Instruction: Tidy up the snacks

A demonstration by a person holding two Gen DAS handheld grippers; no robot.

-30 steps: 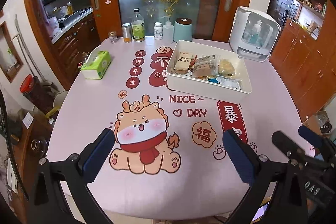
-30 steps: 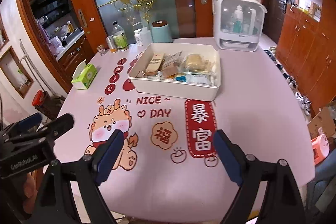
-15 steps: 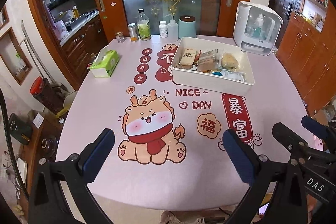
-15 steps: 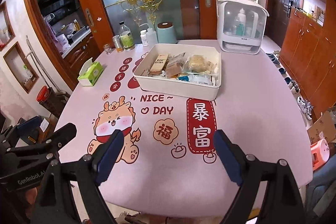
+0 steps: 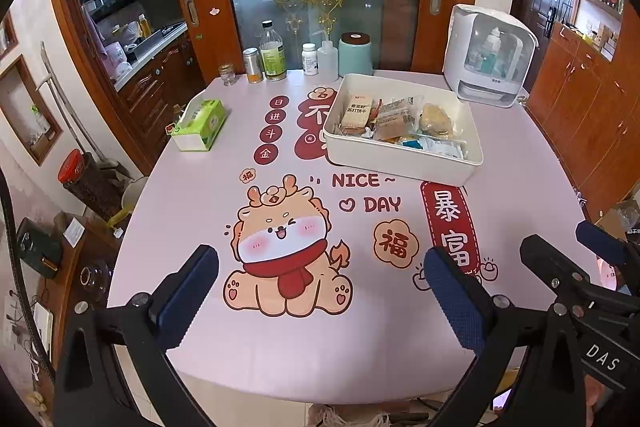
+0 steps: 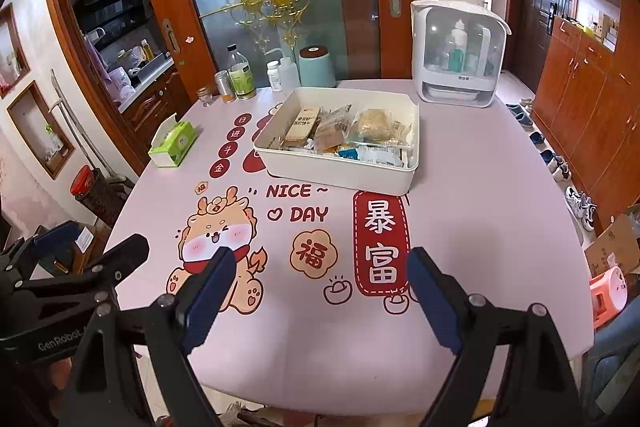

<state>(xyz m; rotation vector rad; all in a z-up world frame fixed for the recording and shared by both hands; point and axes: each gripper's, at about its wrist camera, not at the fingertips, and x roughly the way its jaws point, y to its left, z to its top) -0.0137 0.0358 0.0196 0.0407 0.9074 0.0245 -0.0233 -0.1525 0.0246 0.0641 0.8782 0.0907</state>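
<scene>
we see a table (image 5: pixel 520 187) under a pink printed cover, cartoon dragon (image 5: pixel 286 251) at the near middle. a white bin (image 5: pixel 400 159) sits toward the far right part of the table, touching the cover's red prints. snacks (image 5: pixel 400 123) lie inside it: a cracker pack (image 5: pixel 356 113) at the bin's left end, a clear-wrapped pack at the middle, a round yellowish one (image 5: pixel 436 119) toward its right end, blue-and-white wrappers along the near wall. none lies outside the bin.

left gripper (image 5: pixel 320 291): jaws wide apart, nothing between the blue pads, hanging over the near edge above the dragon. right gripper (image 6: pixel 316 291): likewise spread, empty, over the near edge, just right of the dragon. each gripper shows at the side of the other's view; they are near but apart.

tissue box (image 5: pixel 200 125) at the left edge. along the far edge: small jar (image 5: pixel 227 74), can (image 5: pixel 253 65), bottle (image 5: pixel 273 53), white pill bottle (image 5: pixel 309 59), squeeze bottle (image 5: pixel 328 61), teal canister (image 5: pixel 355 54). white cabinet (image 5: pixel 490 61) with clear door at the far right corner, just behind the bin.
</scene>
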